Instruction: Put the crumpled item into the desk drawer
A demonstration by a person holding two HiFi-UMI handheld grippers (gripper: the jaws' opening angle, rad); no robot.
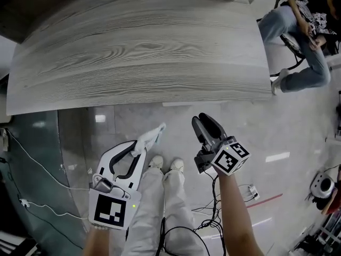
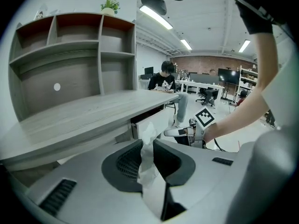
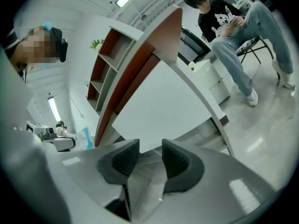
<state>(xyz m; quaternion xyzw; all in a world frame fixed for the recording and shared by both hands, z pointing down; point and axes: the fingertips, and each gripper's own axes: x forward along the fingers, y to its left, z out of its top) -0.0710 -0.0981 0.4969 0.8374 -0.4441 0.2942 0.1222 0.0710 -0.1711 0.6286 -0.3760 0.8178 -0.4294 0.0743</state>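
The crumpled white item (image 1: 154,134) is pinched in my left gripper (image 1: 145,143), which is shut on it below the desk's front edge. In the left gripper view the item (image 2: 148,164) stands up between the dark pads. Beyond it, under the grey wooden desk (image 1: 138,57), a white drawer (image 2: 152,122) shows a dark gap above its front. My right gripper (image 1: 202,119) hovers to the right of the left one, near the desk edge. Its jaws (image 3: 150,155) stand apart with nothing between them.
A shelf unit (image 2: 70,55) stands at the back of the desk. A seated person (image 1: 303,41) is off the desk's right end. My own legs and shoes (image 1: 165,167) are below the grippers, and cables (image 1: 213,217) trail on the shiny floor.
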